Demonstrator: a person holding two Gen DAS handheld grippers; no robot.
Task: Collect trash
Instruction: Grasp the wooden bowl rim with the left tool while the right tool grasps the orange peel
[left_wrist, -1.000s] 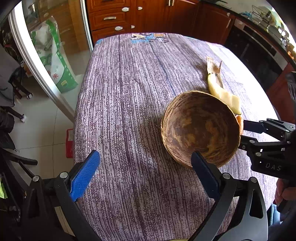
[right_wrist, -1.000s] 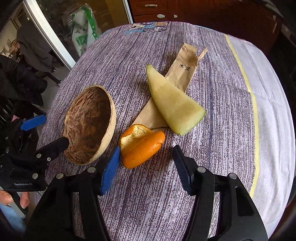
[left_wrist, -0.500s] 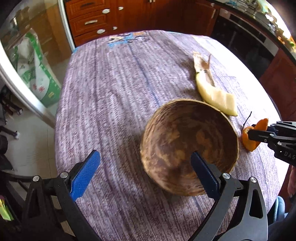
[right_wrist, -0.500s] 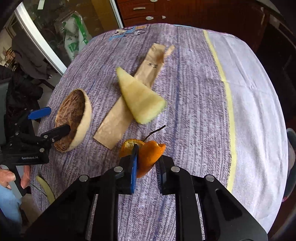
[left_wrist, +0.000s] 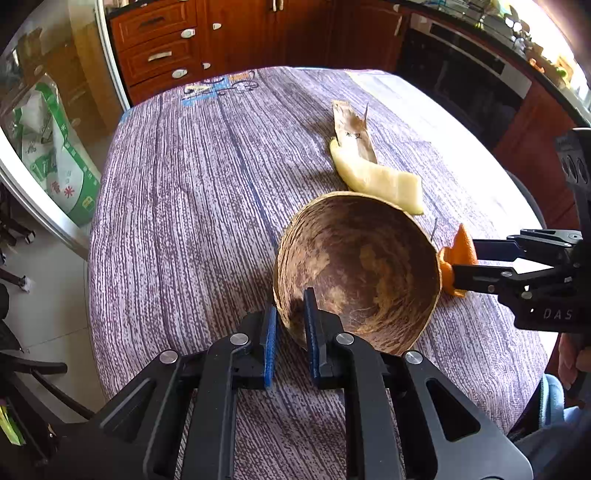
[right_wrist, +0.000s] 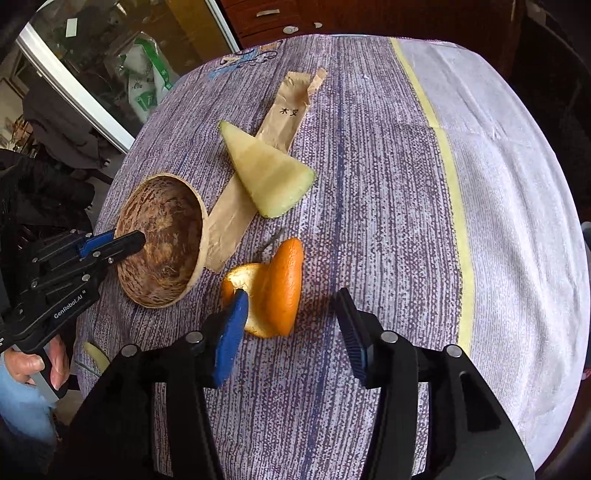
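L tool (left_wrist: 290, 319) clamps bowl (left_wrist: 362, 258) rim, tilted

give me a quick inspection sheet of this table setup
surface: round table under a purple striped cloth.
job's things: coconut-shell bowl, tilted; orange peel; melon rind lying on a brown paper sleeve.
clutter: a small pale scrap at the table edge.
grippers: left tool has just closed on the bowl's near rim; right tool has just opened, the peel between its jaws touching only the left pad.
cables: nothing seen.
surroundings: wooden cabinets, oven, green-and-white sack behind glass.
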